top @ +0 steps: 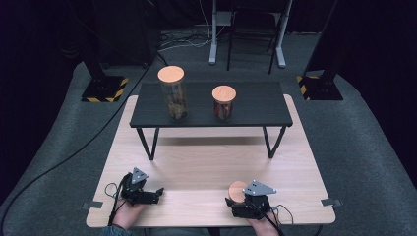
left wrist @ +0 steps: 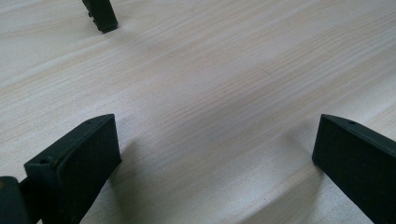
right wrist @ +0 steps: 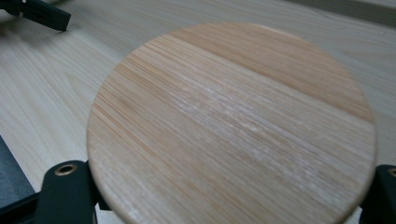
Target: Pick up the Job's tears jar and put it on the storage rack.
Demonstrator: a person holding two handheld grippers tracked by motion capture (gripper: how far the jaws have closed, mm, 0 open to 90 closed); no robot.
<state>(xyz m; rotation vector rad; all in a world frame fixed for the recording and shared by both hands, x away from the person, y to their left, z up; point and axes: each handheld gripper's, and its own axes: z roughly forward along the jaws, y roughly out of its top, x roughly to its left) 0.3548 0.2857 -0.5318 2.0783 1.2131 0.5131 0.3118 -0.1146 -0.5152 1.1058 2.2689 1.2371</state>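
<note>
Right gripper (top: 235,200): at 5 o'clock on the light wooden table (top: 206,162), held in a hand at the near edge; jaws closed against the rim of a round wooden lid (right wrist: 231,123), one black jaw at each lower side of the disc in the right gripper view.
Round wooden lid: low over the near right part of the table, just at 11 o'clock of the right gripper's body in the high view; flat face toward the camera, grain running across it.
Left gripper (top: 158,192): at 7 o'clock on the table, held in the other hand; jaws spread wide, nothing between them but bare tabletop in the left gripper view.
Small black table (top: 255,105): standing on the far half of the wooden table, at 12 o'clock.
Tall jar (top: 173,96): upright on the black table's left part, wooden lid on.
Short jar (top: 223,104): upright near the black table's middle, at 3 o'clock of the tall jar, well apart from it, wooden lid on.
</note>
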